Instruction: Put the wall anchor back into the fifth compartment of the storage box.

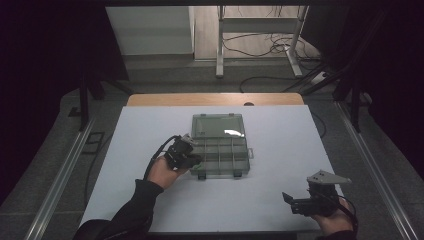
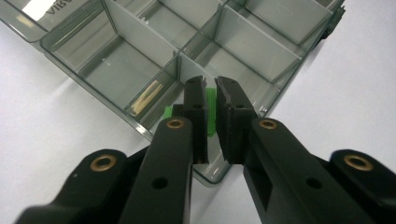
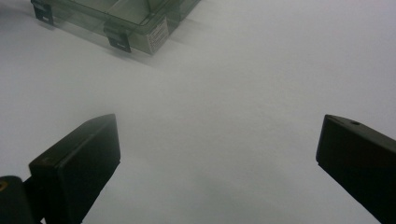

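Green small piece sits in near-left compartment of organiser box, between left gripper jaws. Jaws nearly together, narrow gap; actual contact with piece unclear. Box translucent grey, lid open, mid-table. Right gripper near right, well apart, jaws wide, holding nothing.

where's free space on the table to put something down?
Bare white table right of the organizer box, up to the right gripper at the near right edge. Also free: the near strip between the two hands, and the left side beyond the left gripper. Crowded: the box's near left corner, where the left gripper's jaws sit at a green piece.
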`<action>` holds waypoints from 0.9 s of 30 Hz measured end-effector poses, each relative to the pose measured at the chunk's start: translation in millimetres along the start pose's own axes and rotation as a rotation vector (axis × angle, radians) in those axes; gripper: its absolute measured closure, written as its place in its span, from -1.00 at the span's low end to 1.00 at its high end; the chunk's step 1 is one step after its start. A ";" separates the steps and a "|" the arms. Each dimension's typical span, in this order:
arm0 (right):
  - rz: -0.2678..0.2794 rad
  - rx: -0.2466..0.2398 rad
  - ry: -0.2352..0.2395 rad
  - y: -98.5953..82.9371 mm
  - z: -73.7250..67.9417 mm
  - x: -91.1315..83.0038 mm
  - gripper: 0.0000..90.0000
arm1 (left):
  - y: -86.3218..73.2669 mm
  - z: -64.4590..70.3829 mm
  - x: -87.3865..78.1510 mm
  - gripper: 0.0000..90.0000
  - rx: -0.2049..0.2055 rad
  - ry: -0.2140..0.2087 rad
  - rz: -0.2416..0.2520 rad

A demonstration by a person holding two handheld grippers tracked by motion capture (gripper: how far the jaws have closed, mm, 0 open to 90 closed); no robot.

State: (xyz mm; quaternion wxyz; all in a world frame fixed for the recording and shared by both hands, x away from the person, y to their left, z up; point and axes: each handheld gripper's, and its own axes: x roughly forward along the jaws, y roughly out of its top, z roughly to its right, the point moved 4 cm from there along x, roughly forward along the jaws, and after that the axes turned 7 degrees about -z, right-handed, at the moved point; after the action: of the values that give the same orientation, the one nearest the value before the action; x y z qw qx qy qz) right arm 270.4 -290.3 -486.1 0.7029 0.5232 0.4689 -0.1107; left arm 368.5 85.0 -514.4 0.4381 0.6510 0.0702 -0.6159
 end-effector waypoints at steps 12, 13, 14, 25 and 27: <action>0.010 0.006 0.001 -0.2 0.3 -1.3 -1.00 | -3.6 -1.7 -12.2 0.42 -0.021 0.008 0.040; 0.011 0.005 0.000 -0.1 0.2 -1.5 -1.00 | -4.0 -1.4 -13.3 0.38 -0.024 0.013 0.041; 0.012 0.004 0.000 -0.2 0.1 -1.6 -1.00 | -4.5 -1.2 -14.7 0.31 -0.022 0.024 0.040; 0.014 0.003 0.000 0.1 -0.3 -1.8 -1.00 | -10.6 -1.1 -29.0 -0.24 -0.037 -0.010 0.098; 0.014 0.004 0.000 0.1 -0.3 -1.9 -1.00 | -11.0 -0.3 -31.4 -0.28 -0.037 -0.008 0.109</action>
State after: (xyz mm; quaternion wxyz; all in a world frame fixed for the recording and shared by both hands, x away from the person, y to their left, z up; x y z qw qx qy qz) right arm 269.2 -290.7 -484.6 0.7028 0.5279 0.4649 -0.1066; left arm 354.5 105.9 -492.7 0.4833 0.6430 0.0445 -0.5924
